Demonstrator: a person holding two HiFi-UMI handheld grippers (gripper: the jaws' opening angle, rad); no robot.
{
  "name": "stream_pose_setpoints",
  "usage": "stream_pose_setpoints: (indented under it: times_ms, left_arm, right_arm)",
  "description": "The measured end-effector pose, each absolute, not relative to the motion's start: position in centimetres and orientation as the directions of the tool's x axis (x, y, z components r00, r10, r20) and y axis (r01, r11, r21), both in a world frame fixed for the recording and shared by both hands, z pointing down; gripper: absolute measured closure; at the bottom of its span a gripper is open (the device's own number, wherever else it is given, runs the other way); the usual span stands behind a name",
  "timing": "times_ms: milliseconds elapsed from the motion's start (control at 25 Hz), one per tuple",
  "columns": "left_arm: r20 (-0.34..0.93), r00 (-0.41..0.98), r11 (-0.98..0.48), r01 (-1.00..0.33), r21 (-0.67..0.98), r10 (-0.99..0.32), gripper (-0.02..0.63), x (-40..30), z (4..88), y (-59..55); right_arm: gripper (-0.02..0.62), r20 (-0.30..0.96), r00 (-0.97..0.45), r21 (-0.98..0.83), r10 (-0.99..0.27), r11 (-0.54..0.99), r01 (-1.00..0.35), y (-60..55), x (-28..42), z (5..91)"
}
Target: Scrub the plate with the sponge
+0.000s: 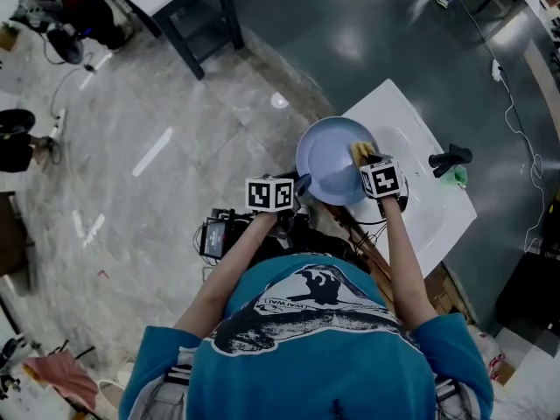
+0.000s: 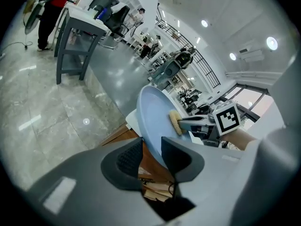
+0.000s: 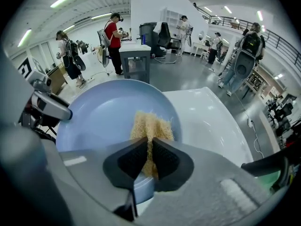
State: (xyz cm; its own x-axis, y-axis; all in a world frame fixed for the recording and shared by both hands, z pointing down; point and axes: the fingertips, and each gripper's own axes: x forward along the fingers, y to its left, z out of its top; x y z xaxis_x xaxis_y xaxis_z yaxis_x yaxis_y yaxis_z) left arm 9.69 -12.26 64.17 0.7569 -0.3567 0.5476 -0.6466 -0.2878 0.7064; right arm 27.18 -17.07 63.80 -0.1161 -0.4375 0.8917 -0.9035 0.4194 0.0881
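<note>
A light blue plate [image 1: 325, 160] is held tilted over the near corner of a white table [image 1: 420, 204]. My left gripper [image 1: 293, 191] is shut on its near rim. In the left gripper view the plate [image 2: 151, 114] stands almost edge-on, with the rim between the pads of that gripper [image 2: 151, 155]. My right gripper [image 1: 378, 169] is shut on a yellow fibrous sponge [image 1: 360, 151]. In the right gripper view the sponge [image 3: 150, 125] sticks out past the right gripper [image 3: 150, 157] and lies against the inner face of the plate [image 3: 101, 114].
A black-handled tool [image 1: 451, 157] and a green item [image 1: 458, 176] lie at the table's right edge. Wooden and cardboard boxes [image 1: 446, 291] sit below the table. A dark table [image 1: 197, 20] stands far left. Cables run over the floor, and people [image 3: 113, 44] stand far off.
</note>
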Motion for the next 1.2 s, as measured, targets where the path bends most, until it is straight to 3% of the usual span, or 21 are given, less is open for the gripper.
stream_pose_setpoints:
  times_ms: [240, 480, 840, 1200]
  left_arm:
    - [0.546, 0.753, -0.260, -0.647, 0.717, -0.367, 0.474, 9.6, 64.1, -12.4]
    - [0.550, 0.744, -0.241, -0.654, 0.717, -0.379, 0.479, 9.4, 64.1, -12.5]
    - [0.575, 0.713, -0.253, -0.690, 0.678, -0.401, 0.495, 9.0, 64.4, -12.5]
    - [0.549, 0.735, -0.259, -0.664, 0.701, -0.398, 0.485, 9.4, 64.1, -12.8]
  right_arm:
    - [0.565, 0.867, -0.249, -0.023, -0.432, 0.464, -0.886, -14.7, 22.3, 62.5]
    - [0.565, 0.855, -0.394, -0.152, -0.337, 0.565, -0.811, -10.2, 15.3, 62.3]
    - [0.563, 0.880, -0.377, -0.139, -0.287, 0.604, -0.784, -8.1, 15.4, 63.7]
    - [0.563, 0.898, -0.264, -0.063, -0.352, 0.491, -0.869, -9.5, 23.0, 64.1]
